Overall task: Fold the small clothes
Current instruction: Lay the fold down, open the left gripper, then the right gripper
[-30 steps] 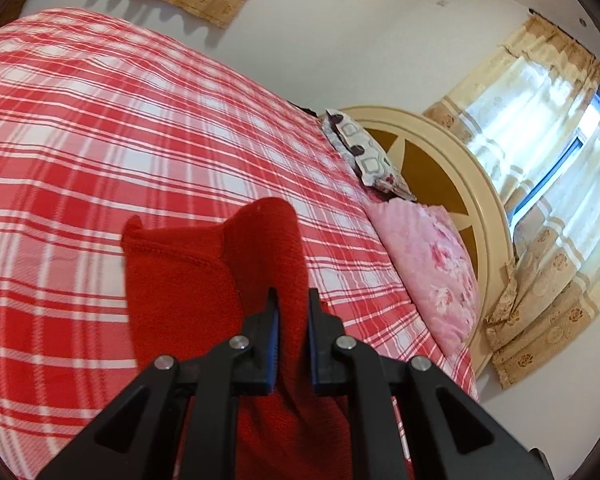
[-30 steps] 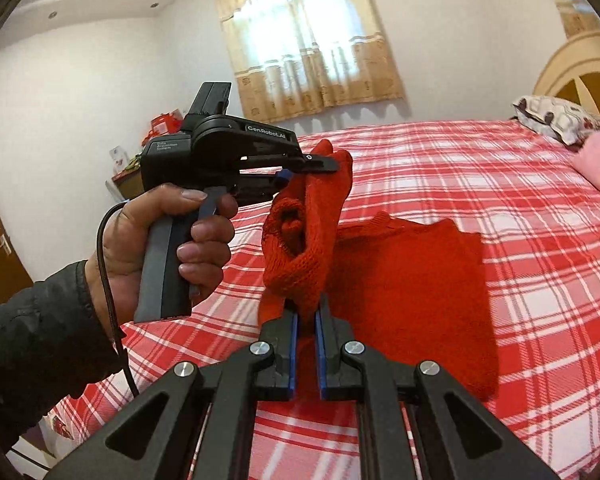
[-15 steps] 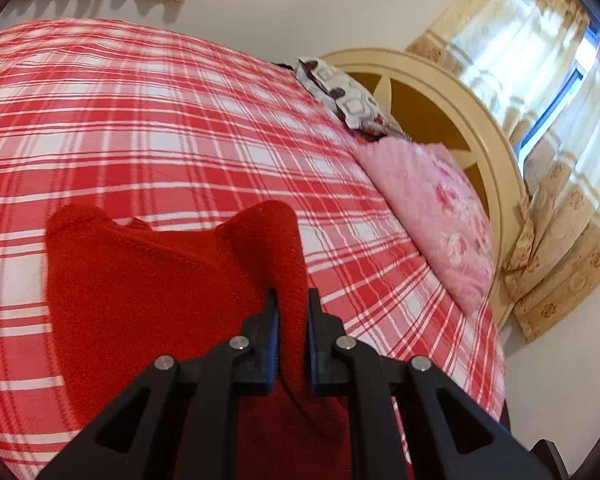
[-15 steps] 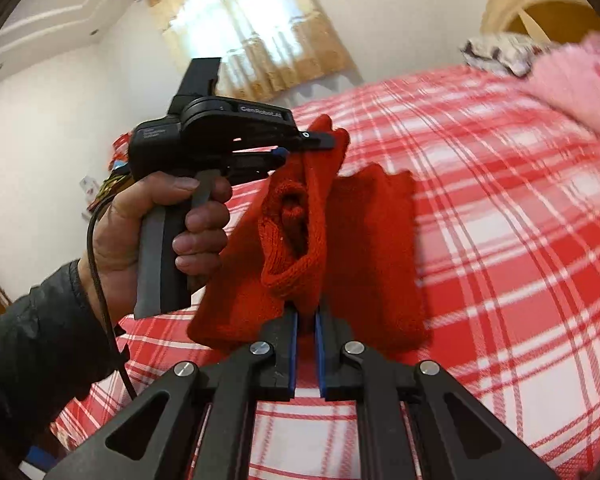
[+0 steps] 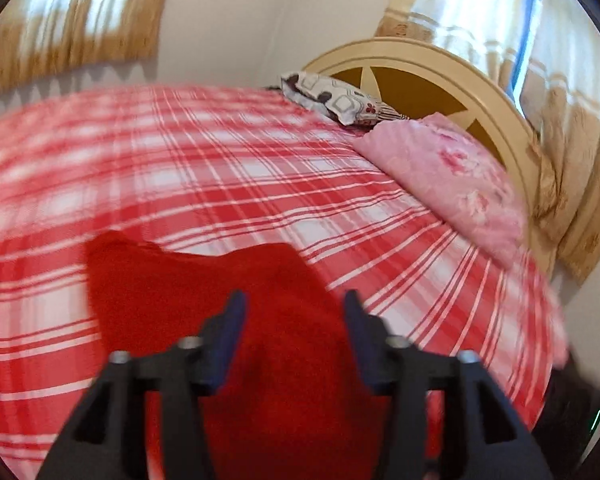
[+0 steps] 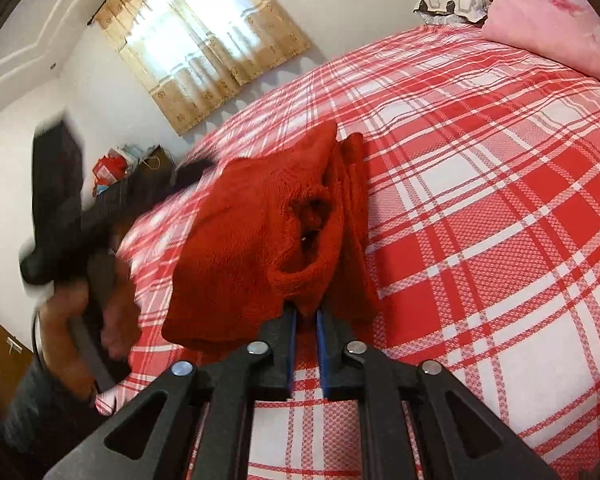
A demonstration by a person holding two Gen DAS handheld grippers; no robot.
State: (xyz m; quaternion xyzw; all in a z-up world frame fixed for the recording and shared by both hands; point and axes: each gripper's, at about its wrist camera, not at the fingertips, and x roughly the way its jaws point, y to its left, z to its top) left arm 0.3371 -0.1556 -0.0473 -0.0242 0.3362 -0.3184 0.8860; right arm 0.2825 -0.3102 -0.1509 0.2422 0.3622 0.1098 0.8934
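Left hand-held gripper (image 5: pixel 294 320) has let go, jaws now wide and empty over the red knitted wool garment (image 6: pixel 268 236) on the red-checked bed (image 6: pixel 480 200); right hand-held gripper (image 6: pixel 305 316), nearer, stays clamped on its near hem, long axis running away from it.

Both wrist views close above bed (image 5: pixel 220 184), sharing red knit (image 6: pixel 252 240)

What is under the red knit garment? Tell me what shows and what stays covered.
Under the red knit garment lies the red-and-white plaid bedspread, visible all around it. Whatever lies directly beneath the garment is covered. The right gripper pinches its edge; the left gripper is open above it.
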